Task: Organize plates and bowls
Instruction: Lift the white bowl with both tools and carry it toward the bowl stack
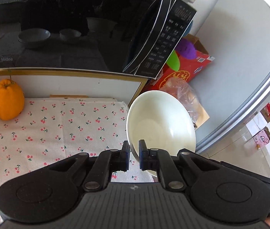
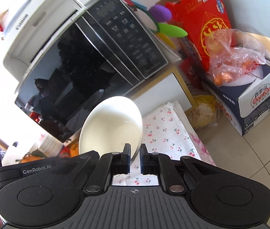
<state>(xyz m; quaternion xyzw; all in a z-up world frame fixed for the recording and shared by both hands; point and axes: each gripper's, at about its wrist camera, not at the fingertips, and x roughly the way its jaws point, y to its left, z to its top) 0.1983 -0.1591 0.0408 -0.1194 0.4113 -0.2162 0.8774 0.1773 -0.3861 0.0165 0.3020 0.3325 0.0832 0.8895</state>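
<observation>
Bowl (image 1: pixel 161 120) in the left wrist view is white, tilted on edge, its rim pinched between the closed fingers of the left claw (image 1: pixel 134 152); it hangs clear of the desk (image 1: pixel 49 129), out past the right edge of the cherry-print cloth, with its hollow facing the camera. Only this view shows the orange fruit (image 1: pixel 8 102) standing on the cloth at the far left, and the reflections of more bowls in the dark door of the microwave (image 1: pixel 68 28).

A second white bowl (image 2: pixel 112 126) shows in the right wrist view, also tilted, its rim gripped by the closed fingers of the right claw (image 2: pixel 135 153). It rises up and to the left from the fingertips, in front of the microwave door (image 2: pixel 73 76) and off the cloth-covered desk (image 2: pixel 169 129). Only here appear the white printer (image 2: pixel 39 22) on top of the microwave, the red box (image 2: pixel 201 19), the plastic bag of fruit (image 2: pixel 230 55) resting on a blue and white carton (image 2: pixel 253 99), and the tiled floor (image 2: pixel 249 162).
</observation>
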